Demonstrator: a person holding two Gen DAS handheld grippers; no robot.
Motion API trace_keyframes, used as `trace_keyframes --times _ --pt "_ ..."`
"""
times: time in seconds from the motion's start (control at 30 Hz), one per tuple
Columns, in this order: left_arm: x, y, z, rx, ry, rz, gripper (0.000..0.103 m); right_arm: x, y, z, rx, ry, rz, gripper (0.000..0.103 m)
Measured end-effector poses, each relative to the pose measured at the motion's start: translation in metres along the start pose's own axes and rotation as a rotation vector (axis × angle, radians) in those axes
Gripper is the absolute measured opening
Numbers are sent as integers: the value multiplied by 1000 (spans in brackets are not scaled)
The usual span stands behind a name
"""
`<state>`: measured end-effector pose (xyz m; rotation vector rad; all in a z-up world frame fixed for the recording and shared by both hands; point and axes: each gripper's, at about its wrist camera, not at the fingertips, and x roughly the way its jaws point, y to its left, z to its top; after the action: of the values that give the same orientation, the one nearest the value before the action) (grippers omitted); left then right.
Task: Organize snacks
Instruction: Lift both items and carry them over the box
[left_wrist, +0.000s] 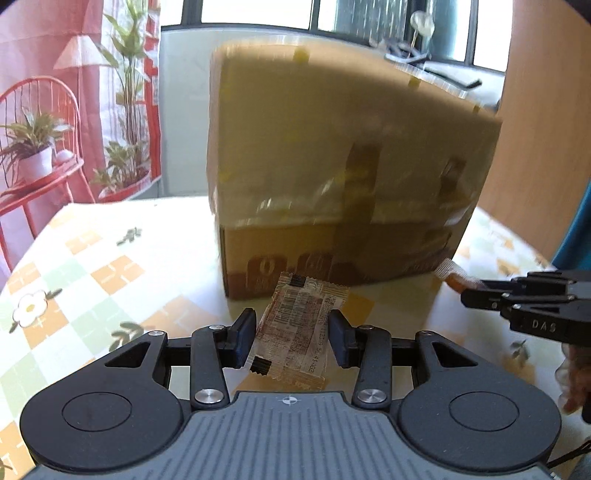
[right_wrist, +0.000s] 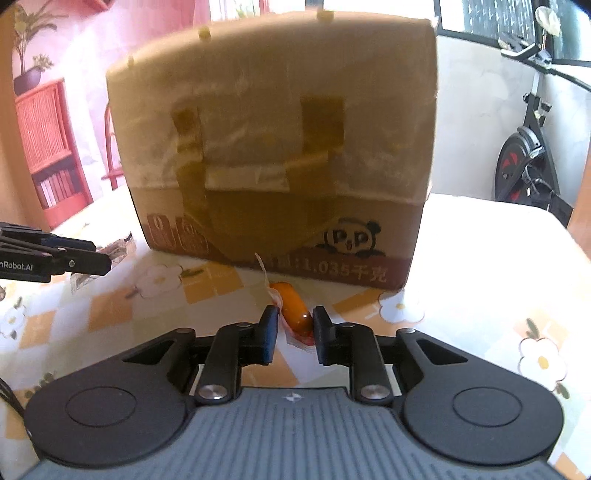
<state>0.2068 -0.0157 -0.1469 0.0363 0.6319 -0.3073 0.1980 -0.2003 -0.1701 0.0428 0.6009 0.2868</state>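
A large taped cardboard box (left_wrist: 351, 177) stands on the table, close ahead in both views; its panda-printed side (right_wrist: 280, 155) faces the right wrist view. My left gripper (left_wrist: 291, 334) is shut on a flat clear snack packet (left_wrist: 295, 332) with a barcode label. My right gripper (right_wrist: 295, 328) is shut on a small orange sausage snack (right_wrist: 293, 308) in a clear wrapper. Both are held in front of the box's base. The right gripper also shows in the left wrist view (left_wrist: 465, 291), and the left gripper in the right wrist view (right_wrist: 99, 258).
The table (left_wrist: 92, 266) has a checked cloth with flower prints. A red chair with potted plants (left_wrist: 37, 155) stands at the left. An exercise bike (right_wrist: 528, 155) stands behind the table at the right.
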Motion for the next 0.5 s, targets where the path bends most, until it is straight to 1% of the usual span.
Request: trace_keyframes --times 0.17,0.37,0.5 --pt "-18 -12 22 10 -73 -18 45 -25 2 14 12 -73 10 22" --pt "-45 -26 61 30 -196 -34 45 -59 6 45 19 -208 29 22" --pt "-54 -32 87 36 -272 -47 45 -78 7 68 2 -292 38 22"
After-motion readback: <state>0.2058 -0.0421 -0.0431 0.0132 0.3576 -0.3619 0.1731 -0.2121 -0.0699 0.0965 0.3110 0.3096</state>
